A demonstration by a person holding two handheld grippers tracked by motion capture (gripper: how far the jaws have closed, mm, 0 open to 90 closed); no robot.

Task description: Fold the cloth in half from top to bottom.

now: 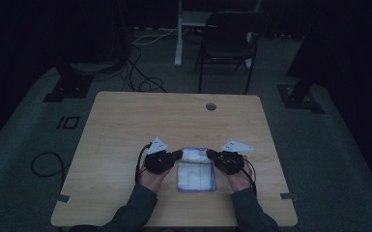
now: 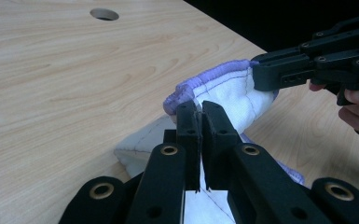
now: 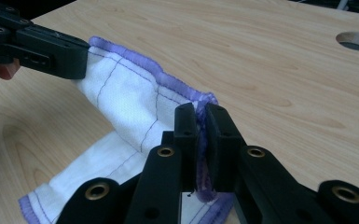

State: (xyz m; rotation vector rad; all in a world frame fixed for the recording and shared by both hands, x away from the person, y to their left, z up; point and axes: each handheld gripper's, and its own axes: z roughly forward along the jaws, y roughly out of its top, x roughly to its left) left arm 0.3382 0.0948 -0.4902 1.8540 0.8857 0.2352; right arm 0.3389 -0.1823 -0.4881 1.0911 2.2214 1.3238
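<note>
A white cloth [image 1: 196, 173] with purple hems and a stitched grid lies folded near the table's front edge. Its far edge is lifted off the table between the two grippers. My left gripper [image 1: 178, 154] is shut on the left corner of that edge; in the left gripper view the jaws [image 2: 201, 108] pinch the cloth [image 2: 233, 95] tightly. My right gripper [image 1: 209, 154] is shut on the right corner, and the purple hem [image 3: 204, 100] shows squeezed between its jaws [image 3: 202, 112]. The opposite gripper [image 2: 307, 65] holds the far corner there, as does the other one [image 3: 42, 49] in the right gripper view.
The wooden table [image 1: 125, 125] has a round cable hole [image 1: 211, 106] near its far edge. A black chair [image 1: 227, 43] and floor cables [image 1: 140, 72] lie beyond the table. A person's hands and sleeves [image 1: 135, 208] come in from the bottom.
</note>
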